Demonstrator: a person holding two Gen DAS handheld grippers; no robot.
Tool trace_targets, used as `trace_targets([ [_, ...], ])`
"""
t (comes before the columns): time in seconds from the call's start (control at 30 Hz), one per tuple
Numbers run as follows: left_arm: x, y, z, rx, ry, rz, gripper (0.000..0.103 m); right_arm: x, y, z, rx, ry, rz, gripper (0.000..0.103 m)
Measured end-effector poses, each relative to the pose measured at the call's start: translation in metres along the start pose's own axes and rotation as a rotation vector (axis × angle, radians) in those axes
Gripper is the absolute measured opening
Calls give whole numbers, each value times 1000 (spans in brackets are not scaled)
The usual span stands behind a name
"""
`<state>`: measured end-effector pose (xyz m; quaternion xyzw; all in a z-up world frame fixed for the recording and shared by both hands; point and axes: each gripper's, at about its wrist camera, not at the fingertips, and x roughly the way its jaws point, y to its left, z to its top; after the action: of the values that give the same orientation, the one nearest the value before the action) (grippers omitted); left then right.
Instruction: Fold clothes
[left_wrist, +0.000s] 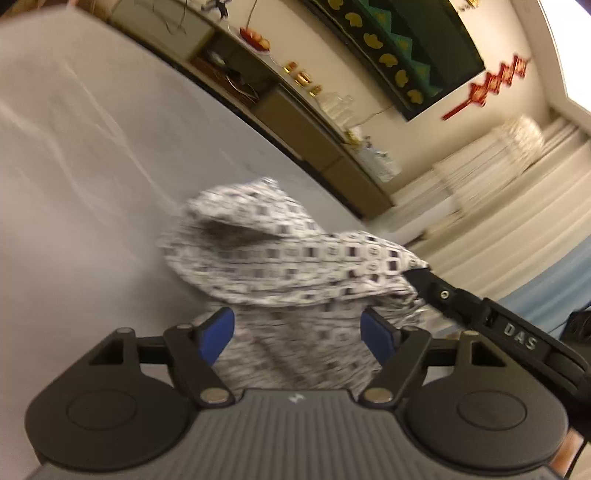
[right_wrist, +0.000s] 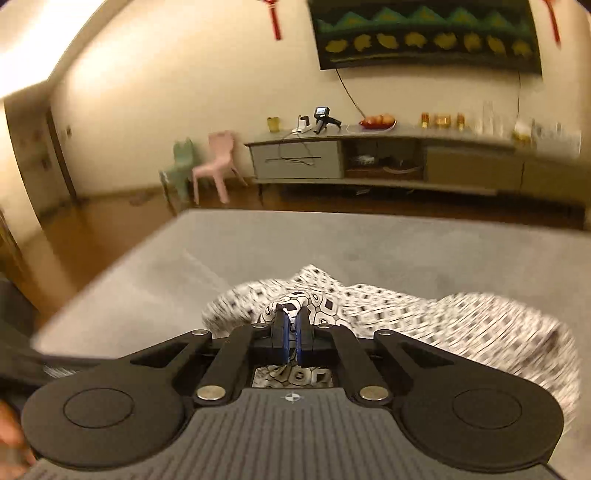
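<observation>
Nearest in the right wrist view, the right gripper (right_wrist: 291, 338) is being held pinched fully together, a fold of the white garment with small dark square print, a thin crumpled cloth (right_wrist: 388, 310), being clamped between its blue pads (right_wrist: 285, 341). In the left wrist view, the left gripper (left_wrist: 297, 334) is being held wide apart; cloth is lying between its blue pads (left_wrist: 218, 334) but is not being pressed by them.

Step in hand, as judged: a second hold is being sought so the garment can be spread before folding. For this to be done well, an edge or corner should be picked out rather than bunched middle cloth, and the left pads closed on a single layer, well apart from the right hold.

The garment (left_wrist: 280, 258) is being kept partly lifted at the right grip, seen at the right of the left view (left_wrist: 417, 277), the rest being heaped on the grey cloth-covered surface (left_wrist: 92, 166). It is looking rumpled, with no flat panel showing; motion blur is hiding detail.

Farther off, a long low cabinet (right_wrist: 388, 158) is standing against the wall.
</observation>
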<state>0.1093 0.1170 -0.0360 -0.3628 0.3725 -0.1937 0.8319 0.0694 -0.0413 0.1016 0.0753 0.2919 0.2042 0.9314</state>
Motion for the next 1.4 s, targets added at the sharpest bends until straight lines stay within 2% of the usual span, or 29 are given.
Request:
trace_targets([
  [0.07, 14, 4, 0, -23, -7, -39, 40, 0, -9, 1, 74, 4, 45, 2],
  [0.1, 11, 5, 3, -23, -35, -43, 1, 0, -12, 3, 103, 5, 61, 2],
  [0.17, 0, 7, 11, -15, -107, -40, 0, -3, -19, 7, 134, -12, 57, 2],
  [0.27, -17, 10, 24, -3, -216, -34, 0, -25, -35, 13, 162, -96, 2, 1],
  [0.33, -44, 17, 34, -25, -319, -34, 0, -42, -45, 16, 173, -157, -42, 1],
  [0.37, -57, 19, 38, -13, -366, 4, 0, -51, -50, 16, 178, -189, -65, 1],
  [0.43, -68, 29, 45, 18, -377, 107, 0, -63, -57, 4, 164, -202, -138, 1],
  [0.47, -65, 35, 47, 17, -337, 126, 0, -60, -59, -9, 147, -168, -195, 1],
  [0.53, -45, 44, 39, 12, -198, 137, 2, -48, -71, -42, 121, -77, -311, 1],
  [0.57, -34, 45, 31, 28, -142, 151, 4, -40, -79, -60, 109, -26, -370, 1],
  [0.6, -21, 43, 20, 62, -92, 167, 11, -34, -87, -77, 112, 22, -415, 1],
  [0.63, -9, 40, 9, 95, -50, 179, 18, -29, -96, -89, 138, 67, -431, 1],
  [0.67, 1, 35, -1, 127, -18, 179, 20, -25, -101, -94, 149, 94, -423, 2],
  [0.77, 26, 19, -25, 227, 60, 170, 29, -26, -100, -86, 116, 87, -354, 4],
  [0.83, 38, 8, -36, 277, 79, 167, 44, -28, -99, -77, 87, 68, -319, 13],
  [0.9, 49, 1, -44, 312, 93, 158, 54, -32, -99, -50, 41, -2, -335, 54],
  [0.97, 58, 0, -46, 325, 105, 127, 58, -20, -112, -26, 50, -20, -361, 73],
  [1.0, 61, 1, -49, 331, 106, 115, 59, -5, -127, -19, 84, 4, -367, 77],
  [1.07, 68, 0, -51, 349, 107, 100, 59, 38, -165, -15, 157, 70, -396, 78],
  [1.1, 72, 0, -51, 358, 102, 106, 55, 59, -185, -14, 194, 102, -410, 78],
  [1.13, 75, 1, -51, 365, 104, 109, 42, 81, -200, -15, 220, 128, -419, 78],
  [1.17, 79, 2, -51, 372, 108, 110, 28, 99, -207, -20, 225, 141, -416, 71],
  [1.2, 85, 3, -50, 377, 120, 123, 2, 112, -209, -21, 220, 154, -403, 52],
  [1.23, 87, 5, -48, 384, 117, 149, 0, 121, -208, -20, 209, 158, -386, 40],
  [1.27, 87, 7, -44, 390, 106, 178, 0, 123, -202, -15, 188, 146, -362, 20],
  [1.3, 87, 9, -41, 397, 96, 207, 0, 120, -195, -8, 175, 123, -338, 12],
  [1.33, 83, 9, -30, 380, 61, 205, 0, 106, -186, 3, 187, 72, -306, 10],
  [1.4, 65, 9, -5, 333, -25, 174, 0, 55, -176, 23, 284, -94, -199, 1],
])
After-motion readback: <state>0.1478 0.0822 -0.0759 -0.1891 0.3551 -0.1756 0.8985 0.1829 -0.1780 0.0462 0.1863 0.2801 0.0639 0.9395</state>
